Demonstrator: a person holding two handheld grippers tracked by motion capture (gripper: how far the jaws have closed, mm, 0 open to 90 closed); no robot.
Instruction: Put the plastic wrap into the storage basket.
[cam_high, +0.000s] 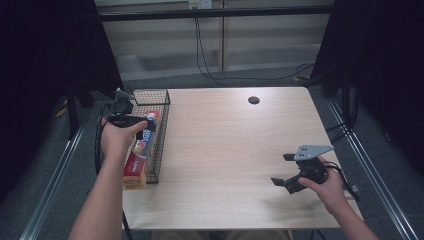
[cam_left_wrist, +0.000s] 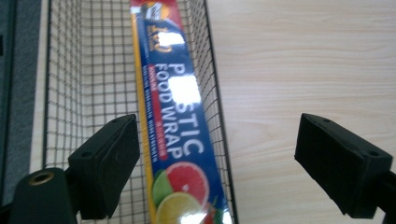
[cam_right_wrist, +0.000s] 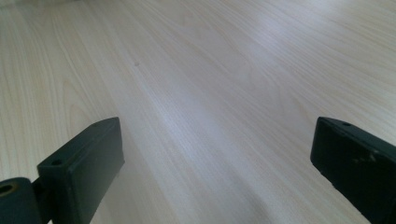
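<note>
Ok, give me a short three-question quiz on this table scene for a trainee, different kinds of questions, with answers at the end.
1. True or false: the plastic food wrap box lies inside the wire basket.
2. Which gripper hangs over the basket? A) left gripper B) right gripper C) both
3. Fill in: the right gripper's fingers stand ____ above bare tabletop.

Key
1. True; the box lies lengthwise in the basket at the table's left edge.
2. A; the left gripper view looks down on the box, with its fingers spread wide and nothing between them.
3. Open; nothing is held.
</note>
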